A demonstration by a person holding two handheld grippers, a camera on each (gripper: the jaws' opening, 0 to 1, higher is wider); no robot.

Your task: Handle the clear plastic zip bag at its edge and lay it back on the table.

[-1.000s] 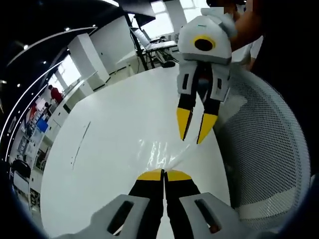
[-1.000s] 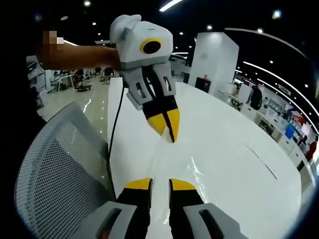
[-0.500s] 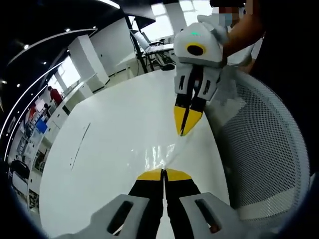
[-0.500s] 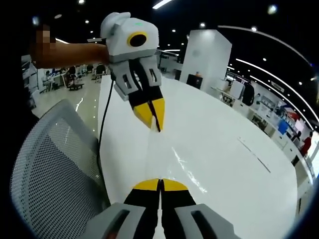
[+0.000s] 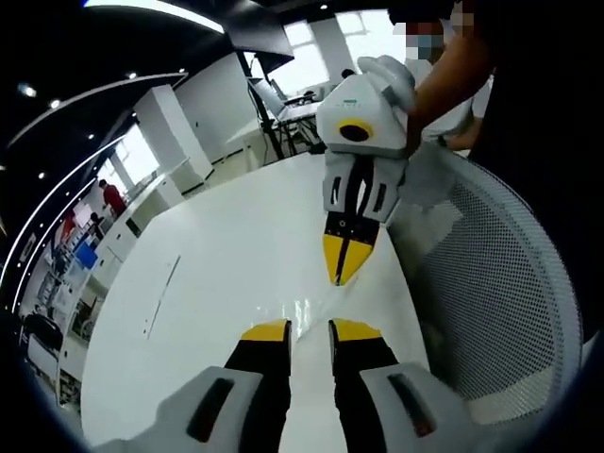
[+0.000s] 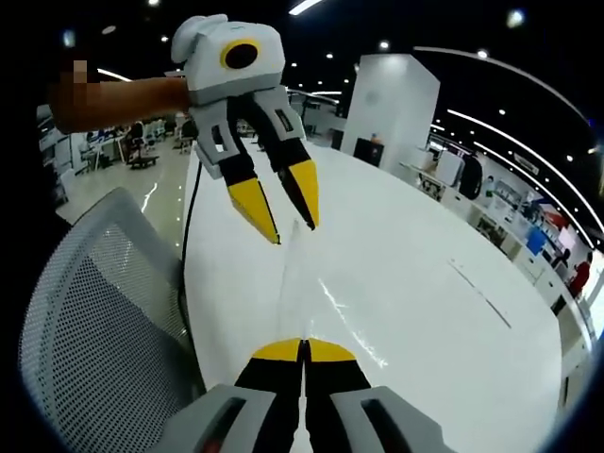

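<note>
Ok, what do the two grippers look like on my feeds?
Both match: the left gripper and right gripper have white-grey housings, black linkages and black jaws tipped yellow. A black cable trails from the left one. The person's hand on the right one wears a white glove.

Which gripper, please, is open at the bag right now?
The left gripper: its yellow tips stand apart, while the right gripper is shut on the bag.
</note>
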